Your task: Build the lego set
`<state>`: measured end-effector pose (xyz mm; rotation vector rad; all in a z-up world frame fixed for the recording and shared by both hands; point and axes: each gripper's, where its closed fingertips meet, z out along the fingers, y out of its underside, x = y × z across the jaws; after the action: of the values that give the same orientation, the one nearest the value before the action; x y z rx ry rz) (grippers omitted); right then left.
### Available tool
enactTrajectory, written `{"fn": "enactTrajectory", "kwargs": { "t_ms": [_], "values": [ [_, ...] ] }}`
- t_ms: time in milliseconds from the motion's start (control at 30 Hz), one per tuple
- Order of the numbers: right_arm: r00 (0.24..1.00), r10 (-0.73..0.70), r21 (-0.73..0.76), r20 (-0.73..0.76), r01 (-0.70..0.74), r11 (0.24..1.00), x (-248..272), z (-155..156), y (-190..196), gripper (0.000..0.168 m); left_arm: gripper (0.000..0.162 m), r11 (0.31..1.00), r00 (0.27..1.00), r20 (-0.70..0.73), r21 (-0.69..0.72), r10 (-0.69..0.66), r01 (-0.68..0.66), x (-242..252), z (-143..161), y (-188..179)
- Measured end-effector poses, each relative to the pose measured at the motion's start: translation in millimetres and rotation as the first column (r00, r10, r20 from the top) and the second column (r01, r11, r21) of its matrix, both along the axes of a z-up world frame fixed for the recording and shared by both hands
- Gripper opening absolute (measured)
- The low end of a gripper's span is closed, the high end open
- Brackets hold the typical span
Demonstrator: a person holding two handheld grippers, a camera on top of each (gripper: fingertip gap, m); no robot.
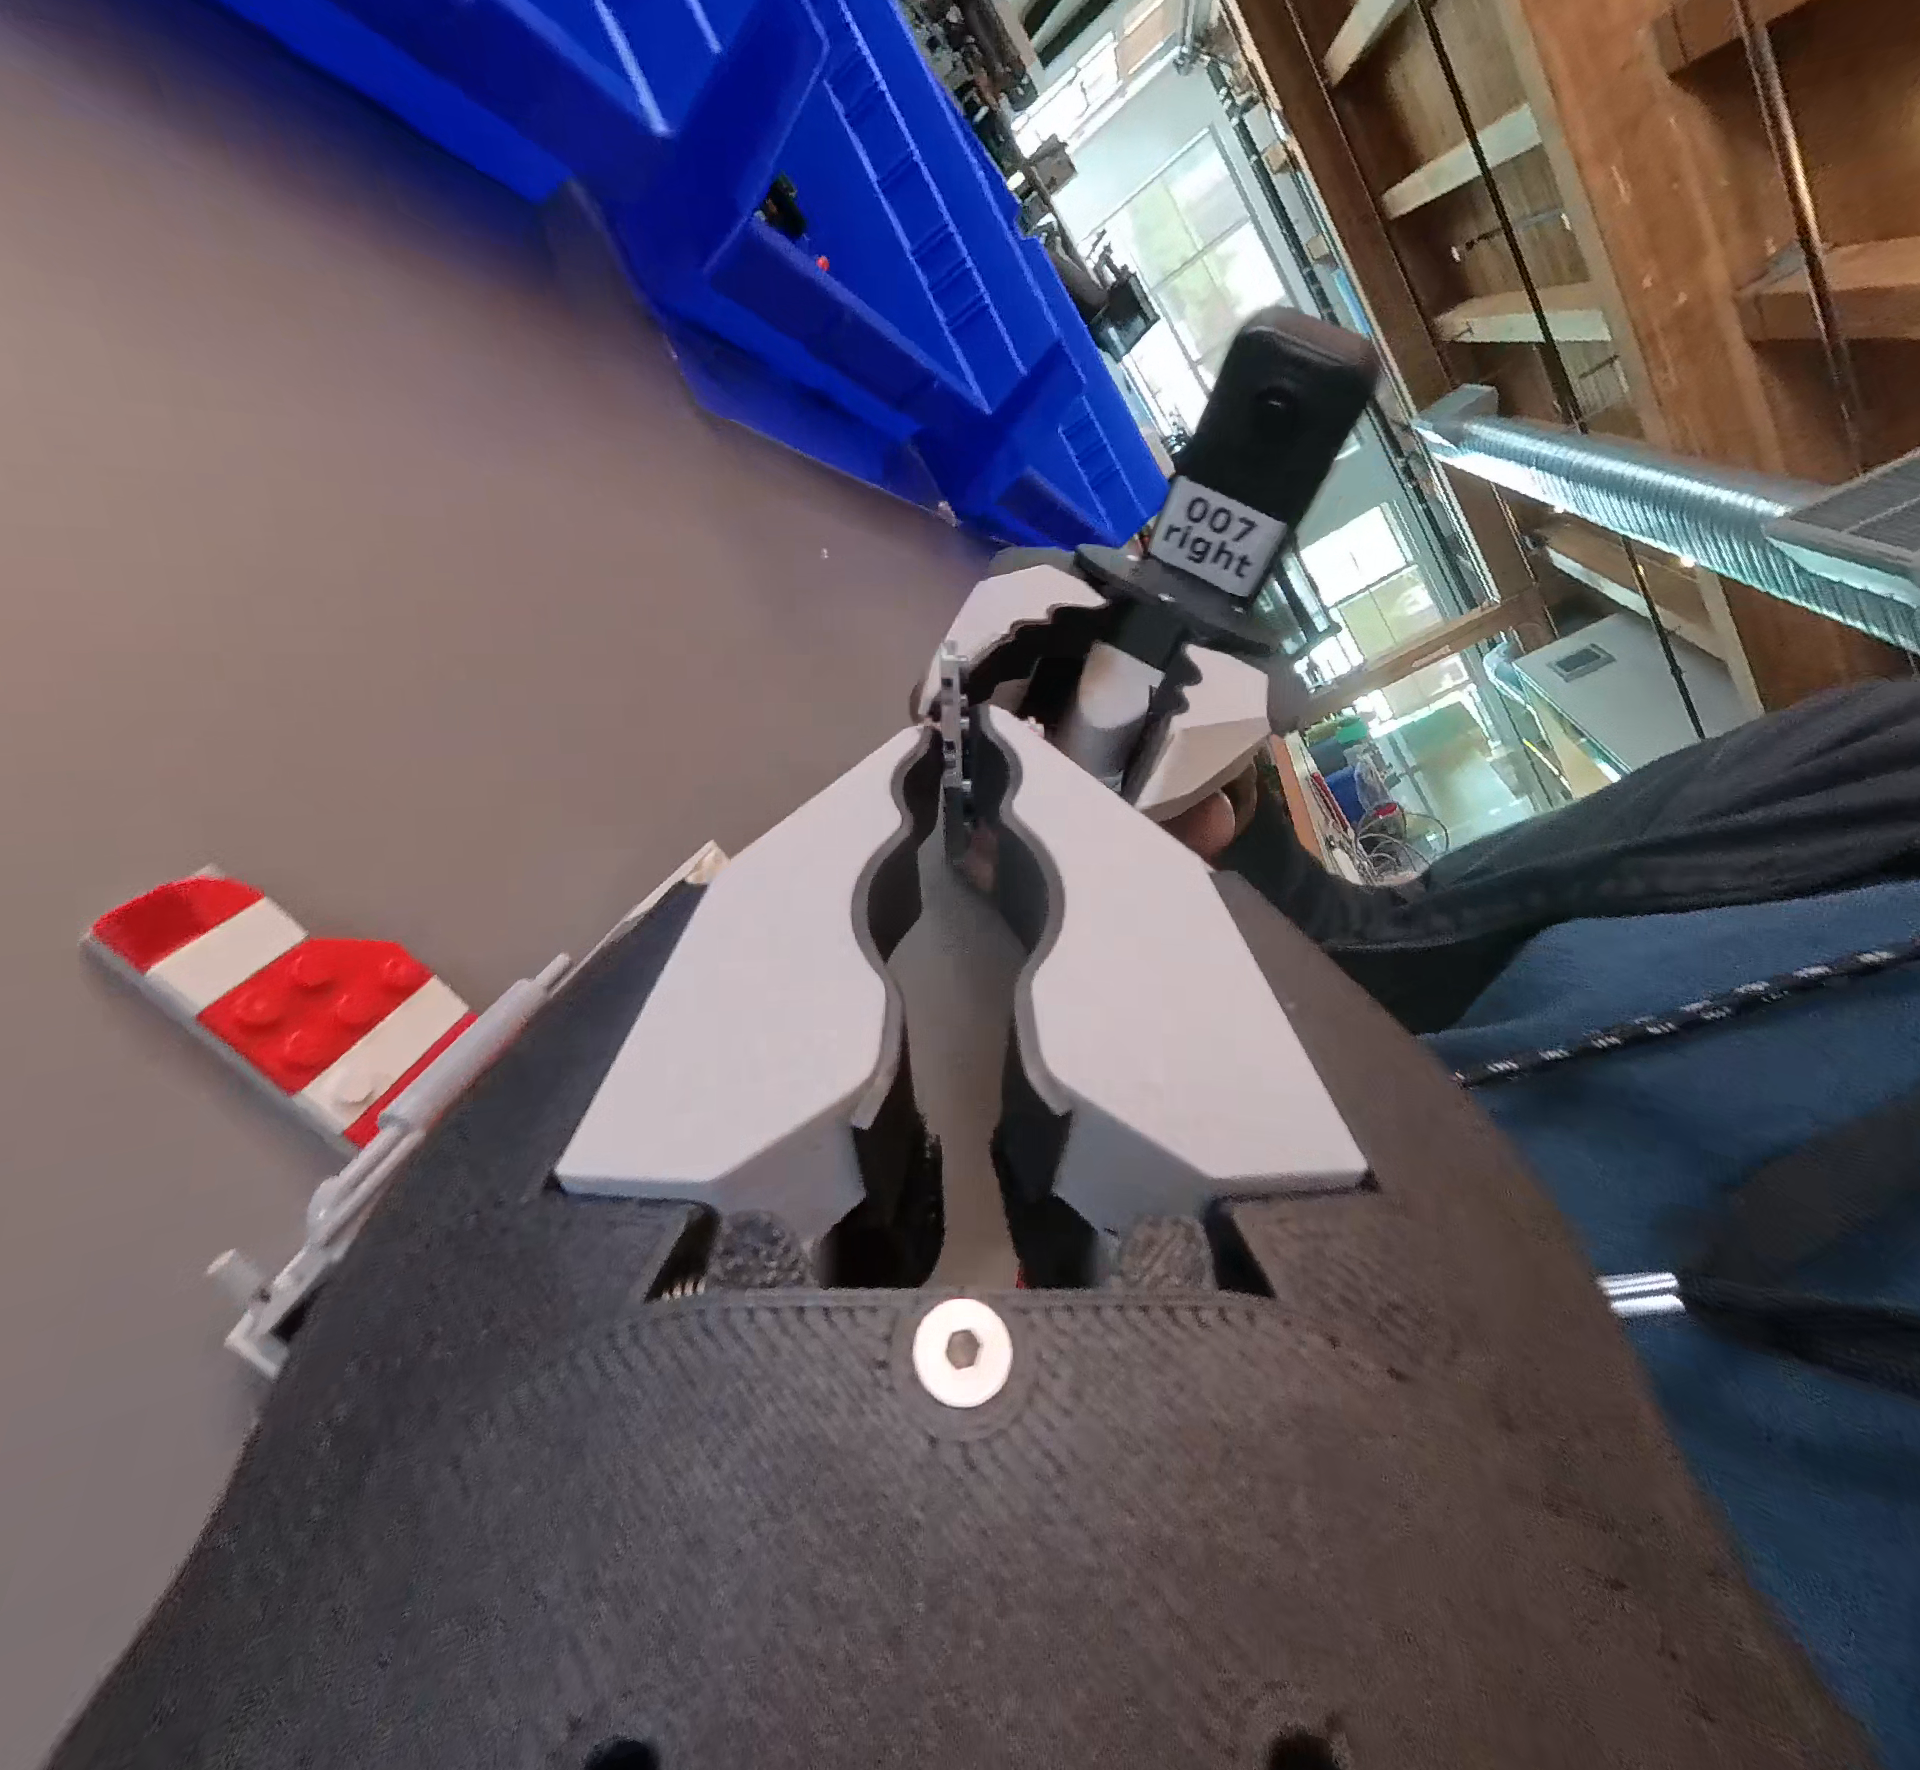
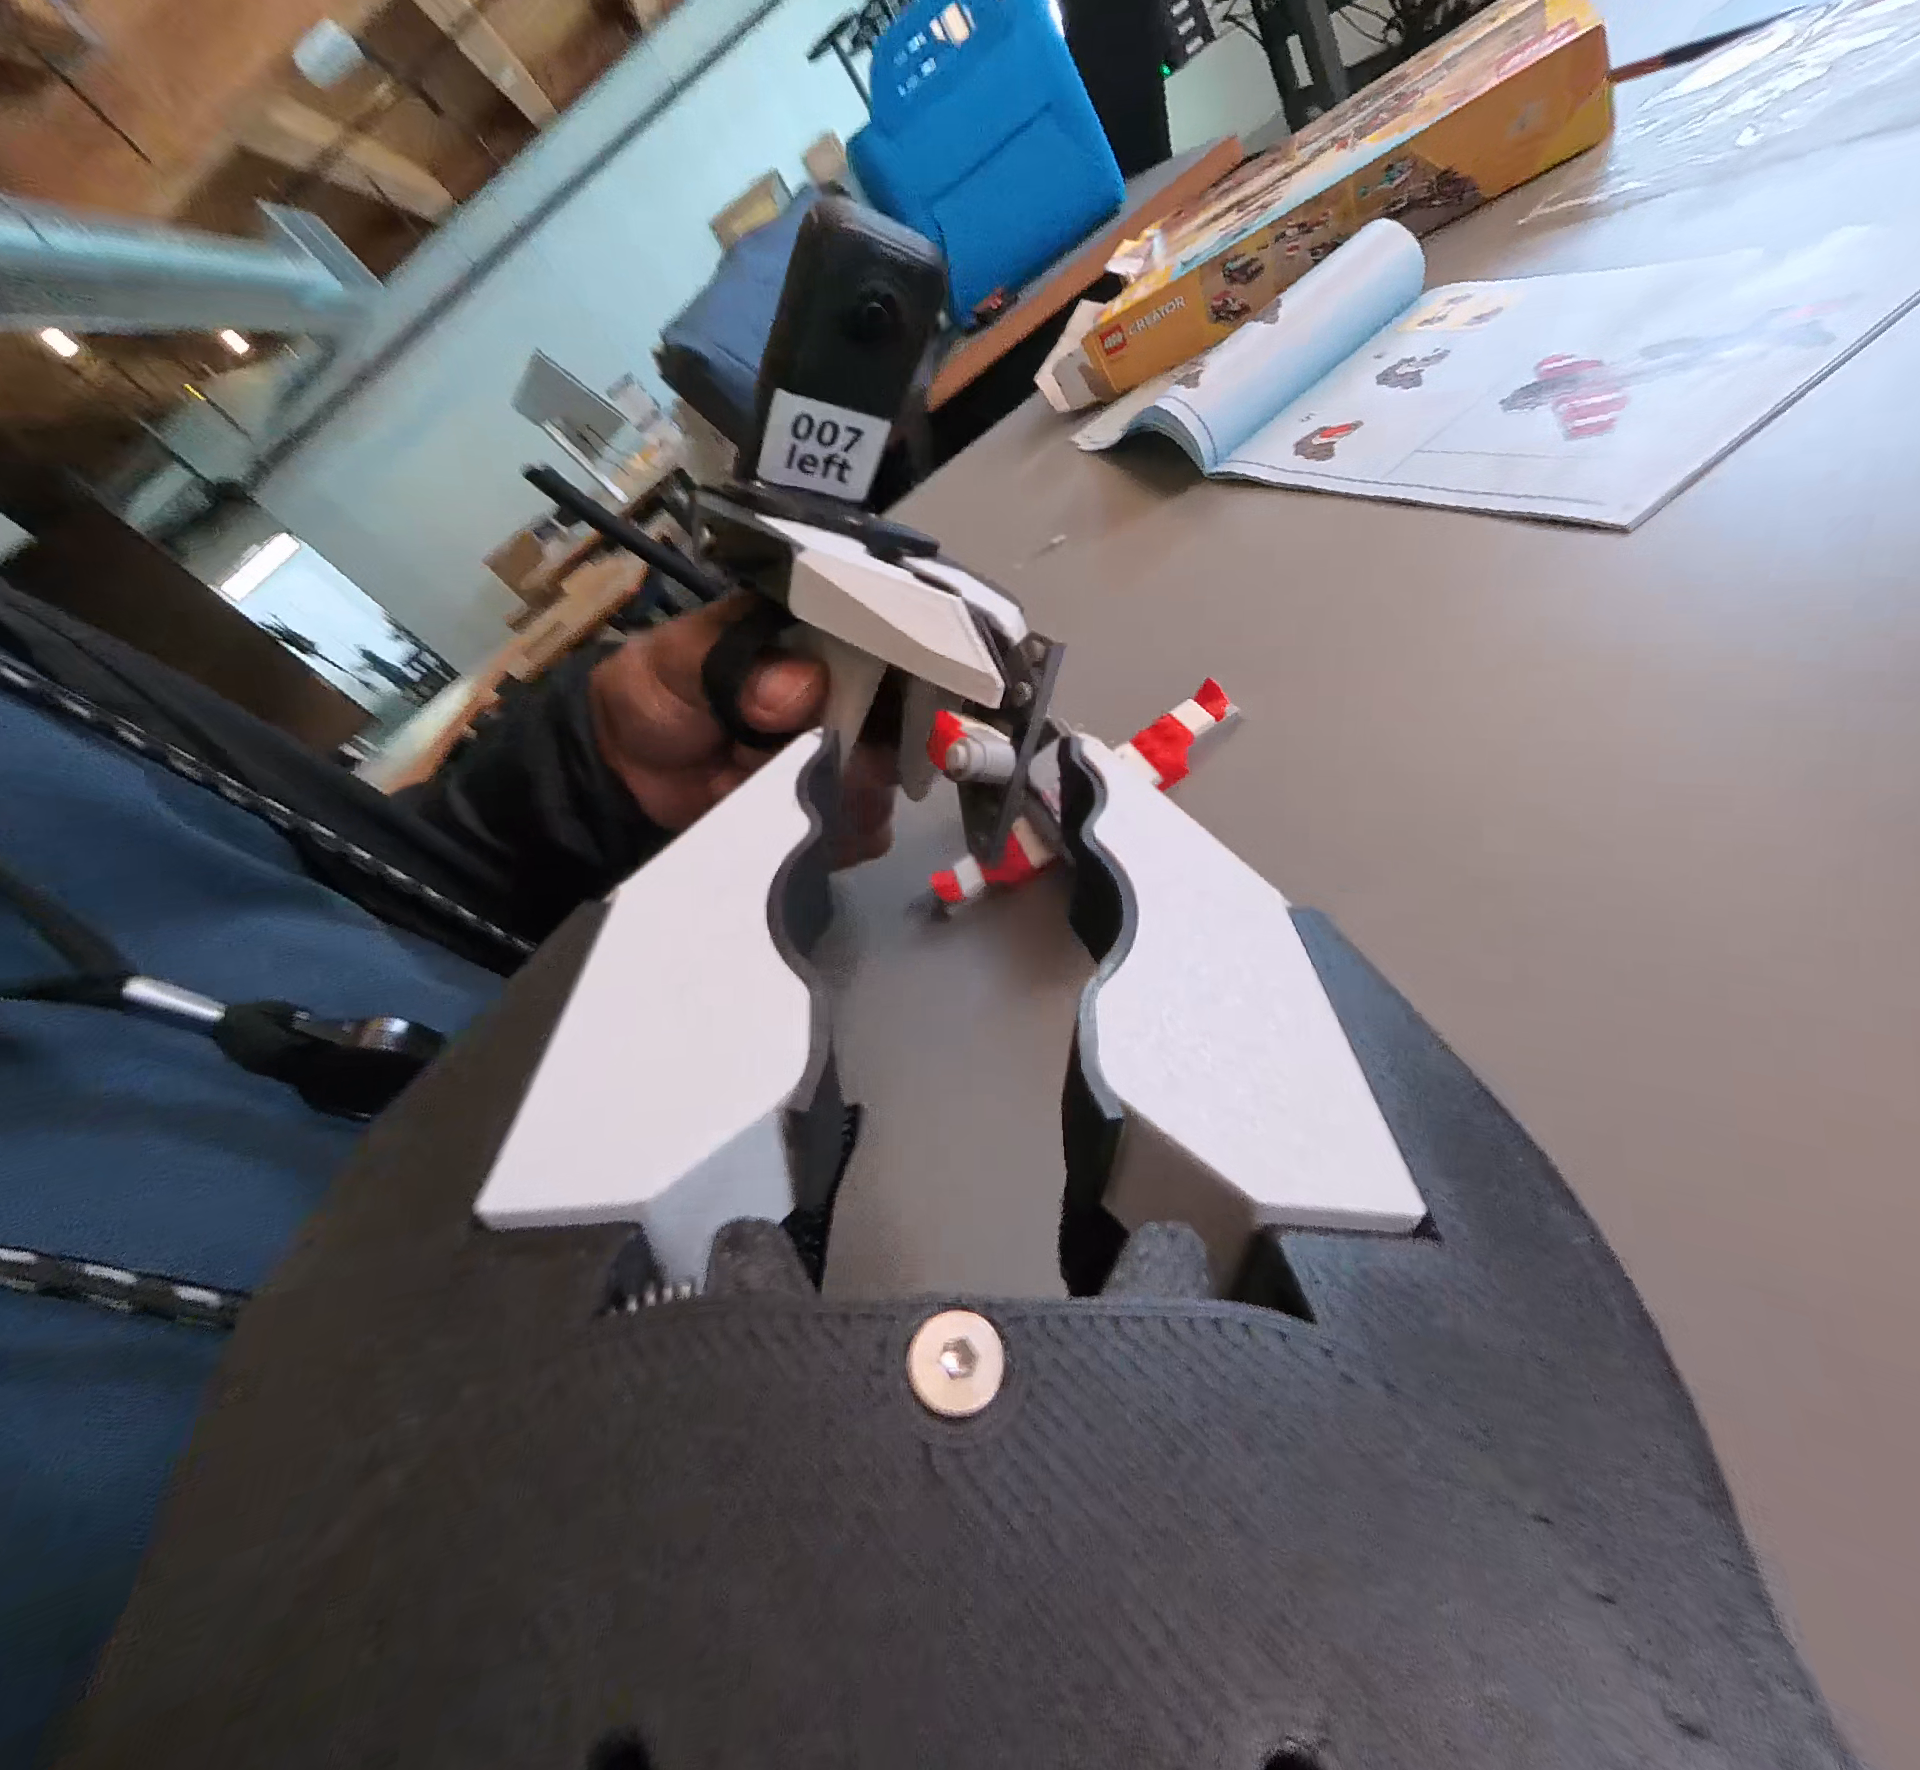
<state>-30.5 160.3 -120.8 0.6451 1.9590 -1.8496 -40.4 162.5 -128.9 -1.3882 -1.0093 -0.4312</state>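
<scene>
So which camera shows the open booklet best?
The right wrist view: the booklet lies open on the table beside the box, pages showing. The left wrist view doesn't show it at all.

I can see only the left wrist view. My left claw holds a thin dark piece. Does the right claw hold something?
Observer: No, the right claw is open and grips nothing.
Operator: Where is the manual?
Observer: An open booklet lies on the table, beyond the red-and-white model.
Operator: And the box?
Observer: The yellow box lies behind the booklet.
</scene>
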Motion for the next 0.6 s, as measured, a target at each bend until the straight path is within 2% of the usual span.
{"fn": "enactTrajectory", "kwargs": {
  "t_ms": [167, 467, 600],
  "values": [
    [0.994, 0.039, -0.058, 0.100, -0.033, 0.998, 2, 2, 2, 0.042, 0.005, 0.999, 0.997, -0.071, 0.006, -0.041, 0.042, 2, 8, 8],
    [0.994, 0.045, -0.102, 0.102, -0.035, 0.994, 3, 7, 7, 0.030, 0.005, 0.997, 0.984, -0.161, -0.008, -0.080, 0.079, 4, 20, 16],
    [0.994, 0.044, -0.120, 0.101, -0.032, 0.992, 3, 9, 9, 0.019, 0.005, 0.997, 0.978, -0.192, -0.030, -0.082, 0.078, 3, 23, 19]
  ]
}}
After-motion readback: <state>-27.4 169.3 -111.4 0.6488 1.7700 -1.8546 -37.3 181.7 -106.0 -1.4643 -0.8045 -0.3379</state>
